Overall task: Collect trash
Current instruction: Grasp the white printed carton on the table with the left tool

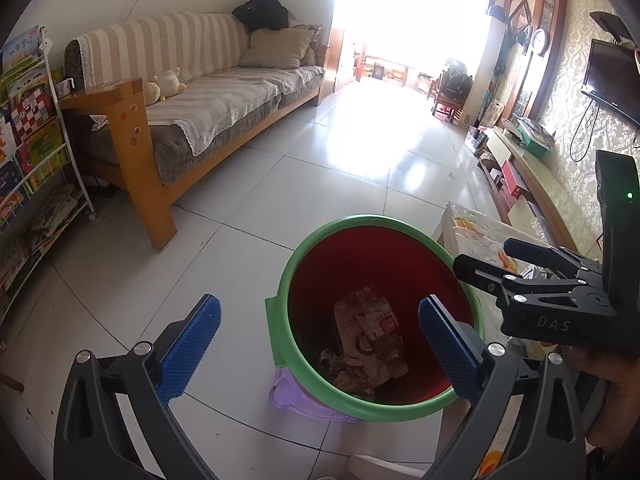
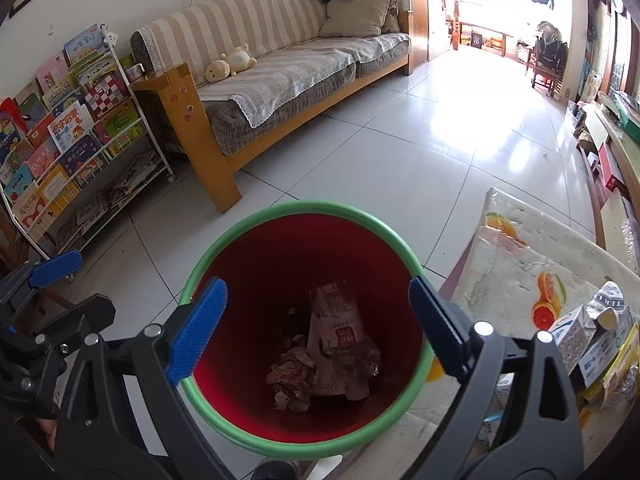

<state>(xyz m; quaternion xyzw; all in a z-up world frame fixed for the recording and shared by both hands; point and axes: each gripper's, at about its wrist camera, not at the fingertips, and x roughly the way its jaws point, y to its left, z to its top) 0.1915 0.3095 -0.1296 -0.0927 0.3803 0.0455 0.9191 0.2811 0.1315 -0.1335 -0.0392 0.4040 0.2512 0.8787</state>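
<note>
A red bin with a green rim stands on the white tiled floor. A crushed plastic bottle and crumpled paper lie at its bottom. My left gripper is open above the bin's near left rim, nothing between its blue pads. My right gripper hangs open over the bin's mouth, also empty. In the left wrist view the right gripper reaches in from the right over the rim. In the right wrist view a blue pad of the left gripper shows at far left.
A low table with a fruit-print cloth stands right of the bin, with cartons and wrappers on it. A purple stool sits under the bin. A sofa and a book rack line the left wall.
</note>
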